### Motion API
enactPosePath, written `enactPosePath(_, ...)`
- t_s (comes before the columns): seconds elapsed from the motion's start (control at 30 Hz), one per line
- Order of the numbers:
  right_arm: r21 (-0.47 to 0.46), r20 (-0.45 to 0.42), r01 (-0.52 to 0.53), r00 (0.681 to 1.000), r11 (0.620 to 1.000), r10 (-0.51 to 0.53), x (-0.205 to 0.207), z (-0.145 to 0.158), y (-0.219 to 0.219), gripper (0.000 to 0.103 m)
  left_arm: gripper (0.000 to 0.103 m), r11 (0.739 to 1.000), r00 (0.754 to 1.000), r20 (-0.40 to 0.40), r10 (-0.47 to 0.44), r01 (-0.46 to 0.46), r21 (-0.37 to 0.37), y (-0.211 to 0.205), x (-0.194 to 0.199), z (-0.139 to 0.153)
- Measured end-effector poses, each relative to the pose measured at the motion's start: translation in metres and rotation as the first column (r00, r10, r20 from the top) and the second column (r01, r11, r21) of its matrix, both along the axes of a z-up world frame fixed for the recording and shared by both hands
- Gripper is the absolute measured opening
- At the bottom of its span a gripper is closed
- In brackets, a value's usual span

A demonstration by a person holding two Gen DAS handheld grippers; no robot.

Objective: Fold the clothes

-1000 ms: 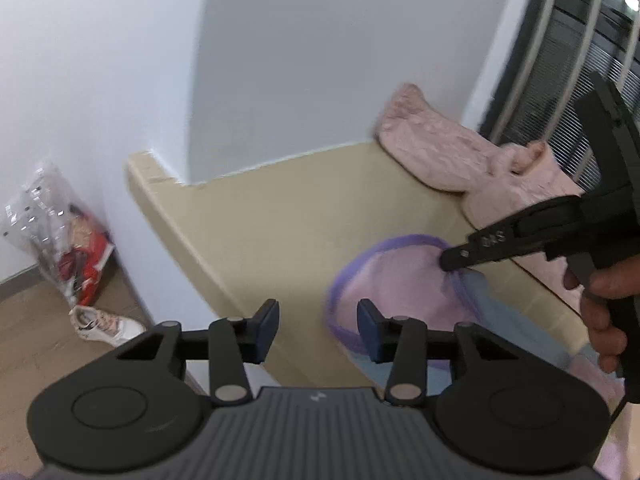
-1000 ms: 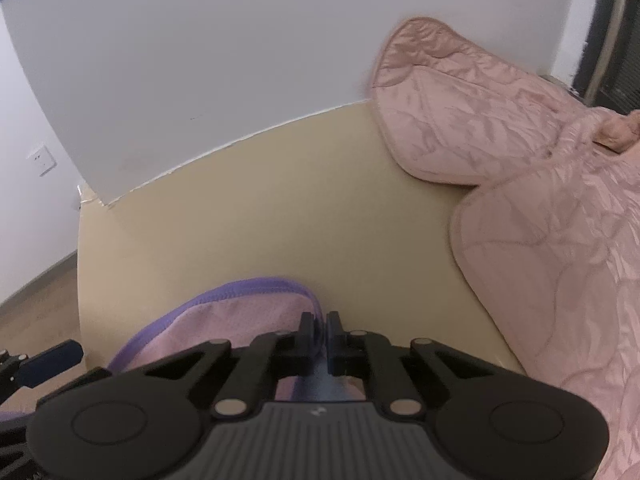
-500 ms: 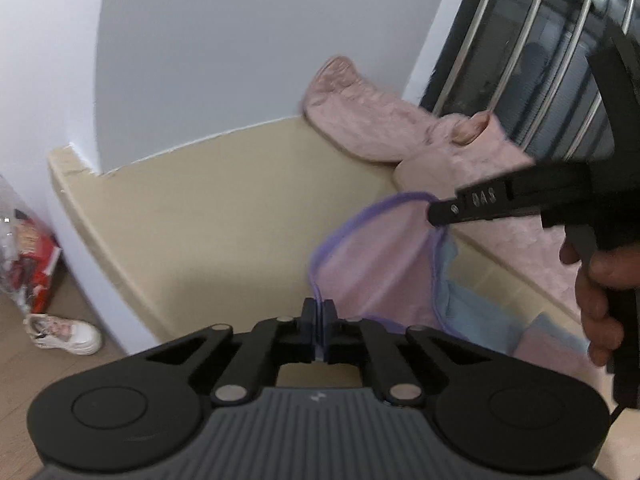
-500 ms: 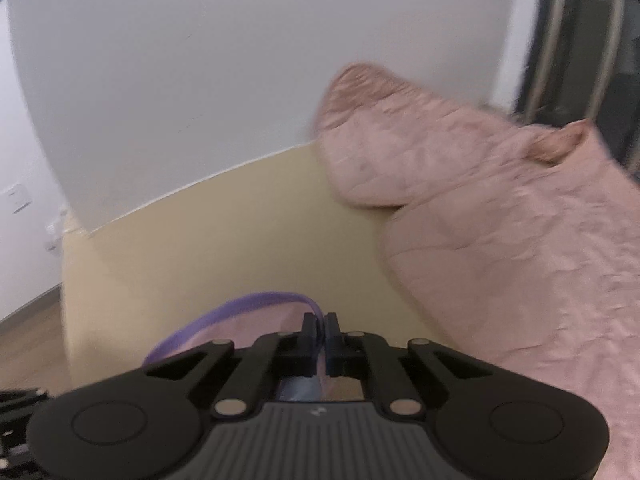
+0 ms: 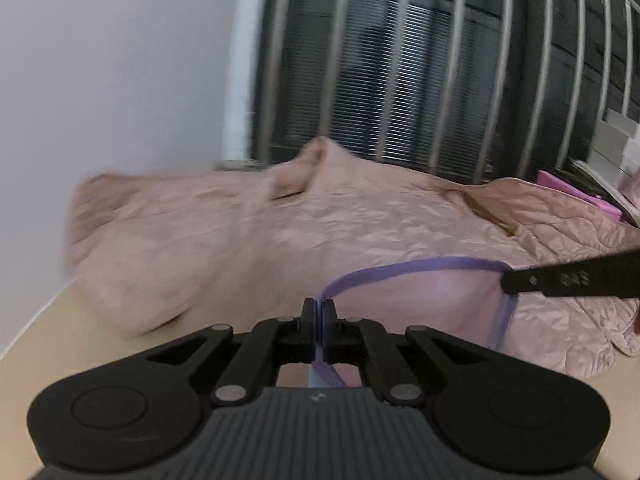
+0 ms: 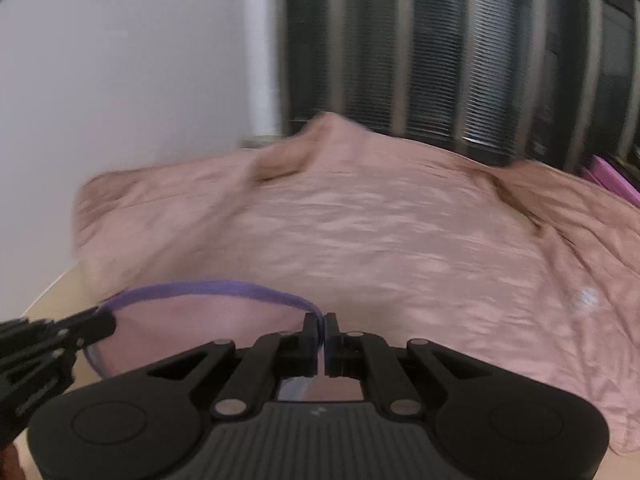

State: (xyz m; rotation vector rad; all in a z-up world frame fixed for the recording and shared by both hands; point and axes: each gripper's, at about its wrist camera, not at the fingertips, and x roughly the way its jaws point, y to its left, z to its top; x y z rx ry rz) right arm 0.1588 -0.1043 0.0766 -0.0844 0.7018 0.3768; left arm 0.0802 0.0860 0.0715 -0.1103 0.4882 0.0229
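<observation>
A small pink garment with a purple hem (image 5: 420,292) (image 6: 208,320) hangs stretched between my two grippers above the tan surface. My left gripper (image 5: 319,307) is shut on the hem's left end; blue fabric shows beneath its fingers. My right gripper (image 6: 321,322) is shut on the hem's other end, and its black fingers (image 5: 568,280) enter the left wrist view from the right. In the right wrist view the left gripper (image 6: 80,328) pokes in from the lower left. The garment's lower part is hidden behind the gripper bodies.
A large quilted pink jacket (image 5: 320,224) (image 6: 380,232) lies spread on the tan surface (image 5: 44,340) ahead. Behind it stand a white wall (image 5: 120,60) and a barred window with blinds (image 5: 420,60). Magenta items and books (image 5: 580,192) sit at the far right.
The left gripper closed on the purple hem, then both grippers swung right and rose with the garment. The views now face the pink jacket and window instead of the wall corner.
</observation>
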Motion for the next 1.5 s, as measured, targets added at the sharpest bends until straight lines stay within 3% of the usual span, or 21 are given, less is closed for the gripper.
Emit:
enactPosePath(0.1,0.027,-0.031,0.085,0.996,0.996,-0.084,0.006,-0.007,-0.012,0.002,0.002,0.999,0.999,-0.003,-0.043,0.043,-0.002,-0.02,0.039,-0.005)
enactPosePath(0.23,0.049,-0.074,0.157,0.985,0.986,-0.153,0.033,-0.022,-0.035,0.005,0.005,0.991,0.987,-0.098,-0.124,0.128,0.038,-0.036,0.082,-0.014)
enactPosePath(0.33,0.113,-0.102,0.179,0.98,0.977,-0.168,0.035,-0.03,-0.049,0.024,0.023,0.995,0.99,-0.111,-0.089,0.094,0.041,-0.027,0.069,-0.013)
enactPosePath(0.4,0.148,-0.065,0.157,0.987,0.976,-0.149,0.016,-0.026,-0.059,0.034,0.049,0.996,0.992,-0.094,-0.086,0.086,-0.013,-0.009,0.039,-0.008)
enactPosePath(0.5,0.188,-0.059,0.107,0.994,0.976,-0.097,-0.038,-0.027,-0.069,0.051,0.055,0.984,0.989,-0.105,-0.103,0.085,-0.159,0.019,-0.017,-0.009)
enactPosePath(0.63,0.262,-0.131,0.046,0.991,0.964,-0.012,-0.109,-0.038,-0.07,0.051,0.055,0.949,0.97,-0.175,-0.169,0.113,-0.294,0.02,-0.072,-0.03)
enactPosePath(0.73,0.274,-0.183,0.024,0.983,0.961,0.028,-0.145,-0.052,-0.062,0.05,0.054,0.962,0.962,-0.216,-0.168,0.112,-0.248,0.004,-0.087,-0.043)
enactPosePath(0.77,0.273,-0.184,0.024,0.983,0.962,0.027,-0.156,-0.056,-0.06,0.05,0.045,0.959,0.958,-0.228,-0.175,0.114,-0.258,0.002,-0.088,-0.047)
enactPosePath(0.8,0.277,-0.191,0.02,0.981,0.961,0.035,-0.164,-0.059,-0.059,0.049,0.025,0.952,0.954,-0.238,-0.183,0.112,-0.285,0.001,-0.09,-0.051)
enactPosePath(0.83,0.283,-0.203,0.002,0.977,0.959,0.058,-0.171,-0.062,-0.056,0.045,0.014,0.94,0.951,-0.239,-0.198,0.116,-0.319,0.002,-0.092,-0.054)
enactPosePath(0.87,0.293,-0.213,-0.016,0.974,0.956,0.081,-0.175,-0.066,-0.055,0.021,0.005,0.931,0.949,-0.237,-0.209,0.119,-0.346,0.001,-0.094,-0.057)
enactPosePath(0.9,0.298,-0.224,-0.02,0.97,0.954,0.091,-0.176,-0.069,-0.054,0.006,0.004,0.931,0.95,-0.242,-0.2,0.107,-0.348,0.0,-0.098,-0.059)
enactPosePath(0.97,0.279,-0.221,-0.009,0.973,0.96,0.073,-0.181,-0.068,-0.052,0.006,0.003,0.936,0.951,-0.25,-0.181,0.089,-0.341,-0.005,-0.108,-0.06)
enactPosePath(1.13,0.262,-0.219,-0.001,0.974,0.965,0.061,-0.206,-0.063,-0.06,0.003,0.003,0.935,0.951,-0.264,-0.163,0.064,-0.348,-0.007,-0.146,-0.062)
enactPosePath(1.23,0.275,-0.23,-0.027,0.969,0.961,0.093,-0.229,-0.064,-0.066,0.003,0.007,0.939,0.96,-0.225,-0.169,0.087,-0.332,-0.006,-0.173,-0.054)
enactPosePath(1.27,0.287,-0.219,-0.038,0.97,0.957,0.104,-0.238,-0.062,-0.07,0.006,0.01,0.943,0.968,-0.196,-0.158,0.09,-0.32,-0.003,-0.179,-0.048)
enactPosePath(1.33,0.337,-0.189,-0.043,0.975,0.94,0.113,-0.246,-0.057,-0.08,0.011,0.027,0.945,0.973,-0.164,-0.164,0.107,-0.31,0.0,-0.177,-0.038)
enactPosePath(1.37,0.359,-0.186,-0.04,0.976,0.932,0.113,-0.242,-0.056,-0.084,0.018,0.043,0.943,0.972,-0.158,-0.175,0.12,-0.31,0.001,-0.171,-0.034)
enactPosePath(1.4,0.38,-0.186,-0.035,0.976,0.924,0.113,-0.237,-0.056,-0.087,0.025,0.045,0.942,0.97,-0.156,-0.186,0.132,-0.308,0.001,-0.164,-0.03)
enactPosePath(1.5,0.406,-0.198,0.004,0.977,0.914,0.084,-0.213,-0.06,-0.089,0.028,0.044,0.945,0.954,-0.206,-0.217,0.152,-0.29,-0.011,-0.128,-0.032)
